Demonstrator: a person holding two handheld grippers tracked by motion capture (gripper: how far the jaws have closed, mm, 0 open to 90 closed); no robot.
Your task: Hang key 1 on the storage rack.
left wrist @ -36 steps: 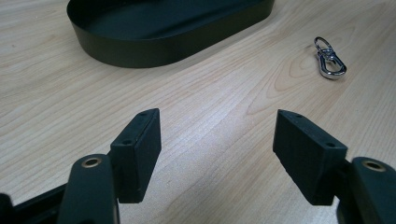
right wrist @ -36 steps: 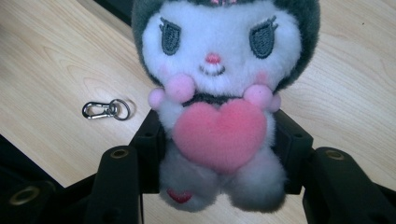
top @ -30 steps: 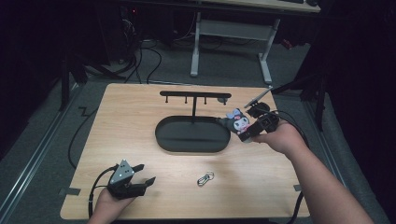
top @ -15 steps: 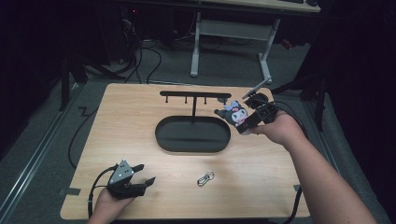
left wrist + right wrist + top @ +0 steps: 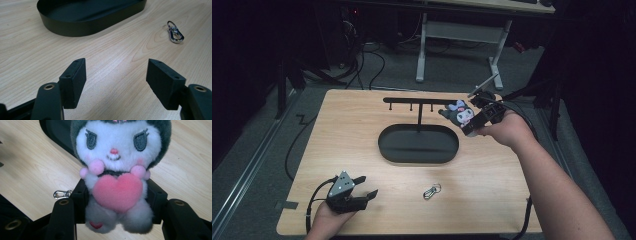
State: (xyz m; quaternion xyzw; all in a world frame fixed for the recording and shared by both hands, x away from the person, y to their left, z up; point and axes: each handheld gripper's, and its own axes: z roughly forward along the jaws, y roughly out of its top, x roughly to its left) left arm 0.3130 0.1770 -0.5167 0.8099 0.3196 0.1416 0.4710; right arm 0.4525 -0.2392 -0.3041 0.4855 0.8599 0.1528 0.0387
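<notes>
A small plush doll point(image 5: 116, 172) with a dark hood, white face and pink heart sits between my right gripper's point(image 5: 116, 202) jaws, which press on its body. In the high view the doll point(image 5: 460, 114) is held up at the right end of a black hook rack point(image 5: 419, 101), above the table, by the right gripper point(image 5: 472, 121). The rack stands in a black oval tray point(image 5: 418, 144). My left gripper point(image 5: 366, 186) rests at the table's near left corner, open, nothing between its pads point(image 5: 76, 80). A silver clasp point(image 5: 431, 190) lies on the wood in front of the tray.
The wooden table point(image 5: 337, 130) ends close behind the left hand at the near edge. The tray wall point(image 5: 82, 25) and the clasp point(image 5: 175, 35) lie ahead of the left gripper. A cable point(image 5: 297, 145) hangs off the table's left side. A desk frame point(image 5: 457, 35) stands beyond.
My right hand has lifted the plush doll up and a little toward the rack's right end. The left hand has stayed where it was.
</notes>
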